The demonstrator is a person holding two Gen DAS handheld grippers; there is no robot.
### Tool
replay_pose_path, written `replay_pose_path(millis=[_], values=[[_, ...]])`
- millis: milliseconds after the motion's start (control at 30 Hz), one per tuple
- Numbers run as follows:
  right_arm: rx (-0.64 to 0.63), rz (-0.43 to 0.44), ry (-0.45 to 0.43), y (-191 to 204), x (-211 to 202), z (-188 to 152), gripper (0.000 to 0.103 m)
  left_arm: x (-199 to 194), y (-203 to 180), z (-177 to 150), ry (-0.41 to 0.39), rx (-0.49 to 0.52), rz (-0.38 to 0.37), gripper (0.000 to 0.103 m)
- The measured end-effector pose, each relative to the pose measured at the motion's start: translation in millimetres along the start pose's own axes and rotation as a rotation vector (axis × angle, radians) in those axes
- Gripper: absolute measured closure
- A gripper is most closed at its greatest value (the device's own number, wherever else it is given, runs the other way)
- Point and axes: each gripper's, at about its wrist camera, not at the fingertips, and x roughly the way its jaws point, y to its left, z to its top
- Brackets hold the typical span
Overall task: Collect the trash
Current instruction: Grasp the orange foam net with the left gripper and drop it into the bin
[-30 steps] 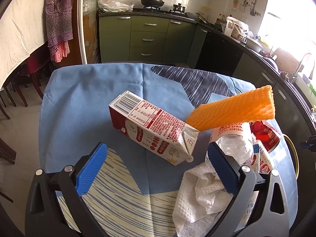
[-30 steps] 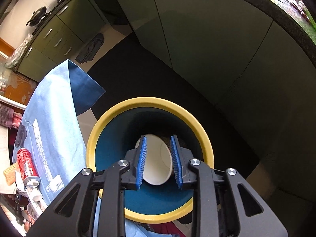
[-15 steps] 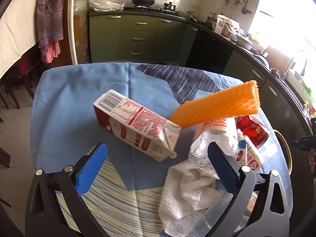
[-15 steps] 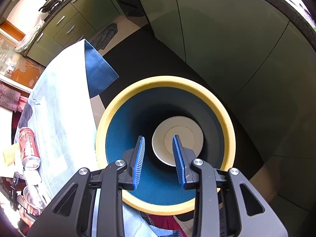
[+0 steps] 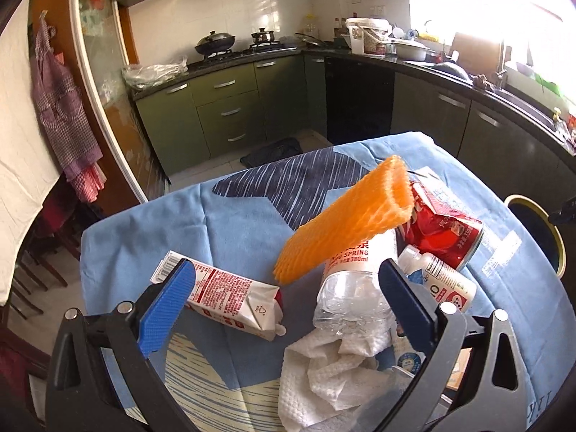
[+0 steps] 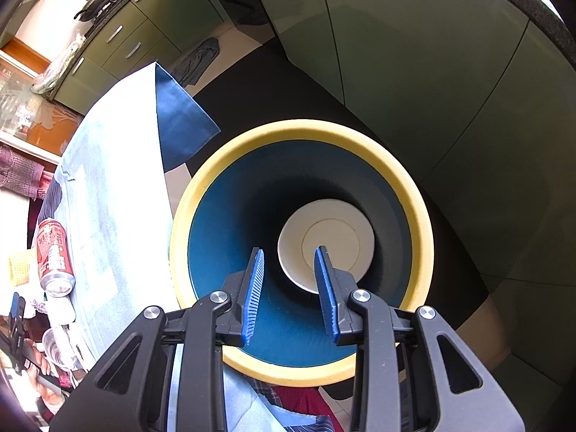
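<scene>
Trash lies piled on the blue tablecloth [image 5: 151,237]: a red-and-white milk carton [image 5: 230,298], an orange foam net [image 5: 345,219] resting on a clear crushed bottle [image 5: 352,288], a dented red can [image 5: 446,226], a small white bottle [image 5: 442,284] and a crumpled paper towel [image 5: 331,370]. My left gripper [image 5: 284,277] hovers over the pile, open wide, with nothing held. My right gripper [image 6: 288,255] points down into the yellow-rimmed blue bin [image 6: 302,126]. Its jaws stand a little apart with nothing between them. A white paper cup [image 6: 325,244] lies at the bin's bottom.
The bin stands on the floor beside the table's edge [image 6: 158,187], its rim [image 5: 556,237] showing at the right of the left wrist view. Green kitchen cabinets [image 5: 223,115] and a dark counter run behind. The red can [image 6: 54,255] lies near the table edge.
My left gripper rose and rolled, so the pile now sits lower between its fingers. My right gripper's jaws parted a little, and the white cup dropped from between them to the bin's bottom.
</scene>
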Motion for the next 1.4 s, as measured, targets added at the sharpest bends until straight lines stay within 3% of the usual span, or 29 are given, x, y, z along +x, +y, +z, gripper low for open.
replay_pose_path(millis=[333, 367, 400, 433, 467, 500, 600, 933, 1033, 1200, 1400], values=[[-0.009, 0.023, 0.013, 1.4, 11.2, -3.5, 0.073, 13.6, -30.5, 24.0, -0.055, 0.108, -0.117, 0.008], [-0.009, 0.026, 0.014, 1.1, 12.0, -3.6, 0.073, 16.3, -32.1, 24.3, -0.053, 0.11, -0.121, 0.019], [-0.009, 0.028, 0.015, 0.4, 12.1, -4.1, 0.073, 20.5, -32.9, 25.4, -0.037, 0.111, -0.127, 0.038], [-0.009, 0.03, 0.015, 0.2, 12.2, -5.2, 0.073, 24.0, -32.7, 25.6, -0.021, 0.107, -0.14, 0.048], [-0.009, 0.031, 0.015, -0.1, 12.6, -5.3, 0.073, 27.8, -31.9, 25.2, -0.002, 0.095, -0.162, 0.065], [-0.009, 0.033, 0.015, -1.2, 12.5, -6.2, 0.073, 31.8, -29.8, 25.1, 0.018, 0.077, -0.178, 0.074], [-0.01, 0.044, 0.012, -3.7, 11.7, -9.2, 0.073, 30.3, -23.7, 22.6, 0.012, 0.045, -0.183, 0.088], [-0.046, 0.102, -0.03, 6.3, -5.1, -23.0, 0.071, -31.5, -10.5, 35.6, -0.135, 0.038, -0.197, 0.091], [-0.07, 0.139, -0.066, 10.9, -21.5, -33.0, 0.067, -56.9, -22.2, 44.3, -0.159, 0.056, -0.242, 0.091], [-0.116, 0.147, -0.151, 12.4, -57.5, -51.7, 0.067, -89.8, -75.5, 62.2, -0.171, 0.12, -0.383, 0.091], [-0.175, 0.104, -0.257, 5.4, -102.8, -83.0, 0.065, -96.2, -184.7, 92.1, -0.103, 0.24, -0.607, 0.091]])
